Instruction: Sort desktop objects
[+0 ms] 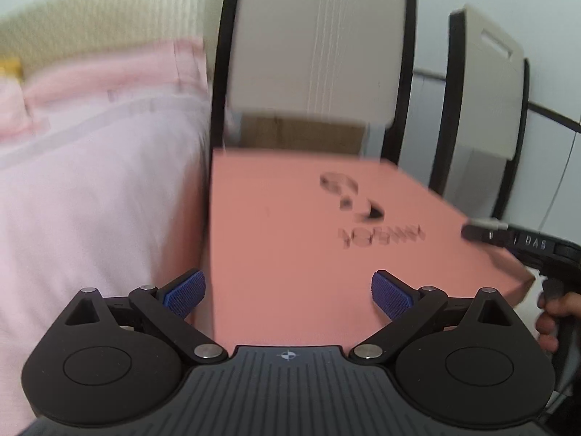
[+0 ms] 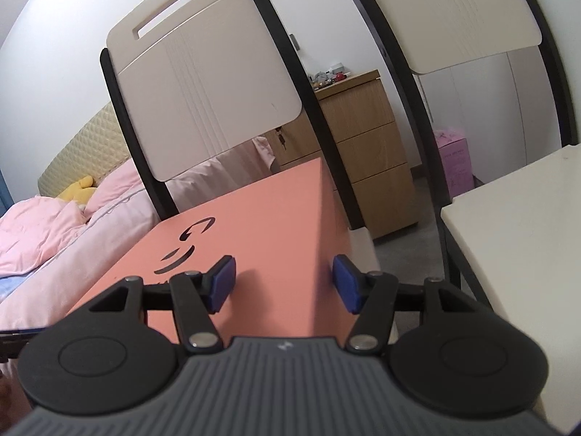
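A salmon-pink flat box (image 1: 290,239) with a black printed logo lies on a chair seat; it also shows in the right wrist view (image 2: 268,218). My left gripper (image 1: 288,292) is open and empty, hovering over the box's near left part. My right gripper (image 2: 283,279) is open and empty over the box's near right edge. The right gripper's black body shows at the right edge of the left wrist view (image 1: 523,243), held by a hand. The left wrist view is motion-blurred.
Two beige chair backs (image 2: 203,83) with black frames stand behind the box. A bed with pink bedding (image 1: 98,189) lies to the left. A wooden drawer cabinet (image 2: 366,160) stands behind. A white seat surface (image 2: 515,239) is at the right.
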Demonstrator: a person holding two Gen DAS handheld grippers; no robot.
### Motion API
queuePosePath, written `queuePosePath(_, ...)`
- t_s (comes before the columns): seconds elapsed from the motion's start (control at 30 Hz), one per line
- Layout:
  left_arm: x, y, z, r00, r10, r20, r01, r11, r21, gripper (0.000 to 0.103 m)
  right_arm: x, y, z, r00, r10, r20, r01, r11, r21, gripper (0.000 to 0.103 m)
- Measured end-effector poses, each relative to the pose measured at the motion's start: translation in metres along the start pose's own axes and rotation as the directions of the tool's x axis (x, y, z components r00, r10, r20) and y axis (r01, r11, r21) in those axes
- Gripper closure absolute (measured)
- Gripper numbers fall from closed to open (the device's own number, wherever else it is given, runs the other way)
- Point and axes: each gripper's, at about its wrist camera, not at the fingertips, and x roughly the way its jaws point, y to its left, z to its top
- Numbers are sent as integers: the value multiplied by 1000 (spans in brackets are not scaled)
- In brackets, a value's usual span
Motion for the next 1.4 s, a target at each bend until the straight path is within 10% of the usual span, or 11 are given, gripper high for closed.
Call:
queuePosePath(0.6,-76,-94,-4,953,123,277,-120,992,-28,1,-127,14,8,984,64,167,-40,989,-141,46)
queuePosePath(1.07,-132,-138,-39,923,241,301,-236,970,-52,0,-207,-7,-2,971,130,199,-99,982,-158,31)
queuePosePath(1.4,-151,-149,-39,925,195,327,-205,979,-3,0,-227,14,-12,952,174,250,-121,969,-215,14)
